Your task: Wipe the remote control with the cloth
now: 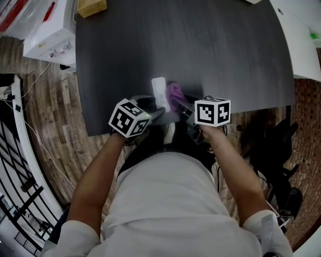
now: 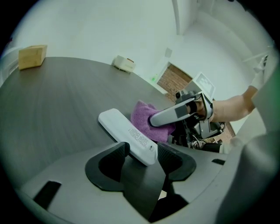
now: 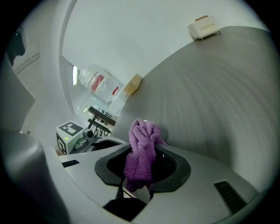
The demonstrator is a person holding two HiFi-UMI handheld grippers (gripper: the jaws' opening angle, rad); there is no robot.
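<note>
The white remote control (image 1: 159, 90) lies on the dark table (image 1: 225, 55) near its front edge, long and slim. My left gripper (image 1: 160, 112) is shut on its near end; in the left gripper view the remote control (image 2: 127, 133) sits pinched between both pads of the left gripper (image 2: 142, 154). Just right of it is the purple cloth (image 1: 175, 92), bunched up in my right gripper (image 1: 178, 104). The right gripper view has the cloth (image 3: 142, 148) clamped upright in the right gripper (image 3: 142, 162). Cloth (image 2: 143, 118) and remote are close together; whether they touch is unclear.
A tan block (image 1: 91, 7) sits at the table's far left corner, and a small white object (image 2: 124, 64) at its far edge. A white box (image 1: 50, 35) stands on the floor to the left. A black chair base (image 1: 273, 150) is to the right.
</note>
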